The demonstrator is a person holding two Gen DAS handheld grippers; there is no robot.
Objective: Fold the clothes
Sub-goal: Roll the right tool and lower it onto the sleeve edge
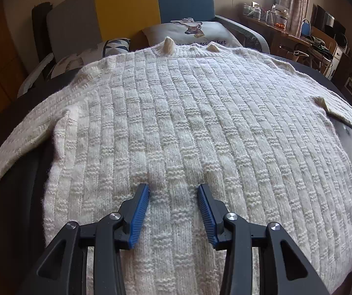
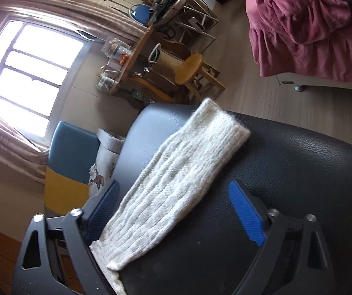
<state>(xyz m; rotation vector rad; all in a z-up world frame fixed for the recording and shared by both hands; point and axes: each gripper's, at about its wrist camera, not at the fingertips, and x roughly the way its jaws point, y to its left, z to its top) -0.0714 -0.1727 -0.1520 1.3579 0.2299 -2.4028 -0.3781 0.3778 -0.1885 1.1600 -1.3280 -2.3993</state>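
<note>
A cream knitted sweater lies spread flat on a dark leather surface, collar at the far end. In the left wrist view my left gripper stands open over the lower body of the sweater, its blue pads resting on the knit with a strip of fabric between them, not pinched. One sleeve trails off to the left. In the right wrist view the other sleeve runs between the jaws of my right gripper. That gripper is open wide, and the sleeve lies nearer its left finger.
Pillows lean on a grey, yellow and blue headboard beyond the collar. A cluttered wooden desk and a round stool stand by the window. Pink bedding hangs over another bed across the wooden floor.
</note>
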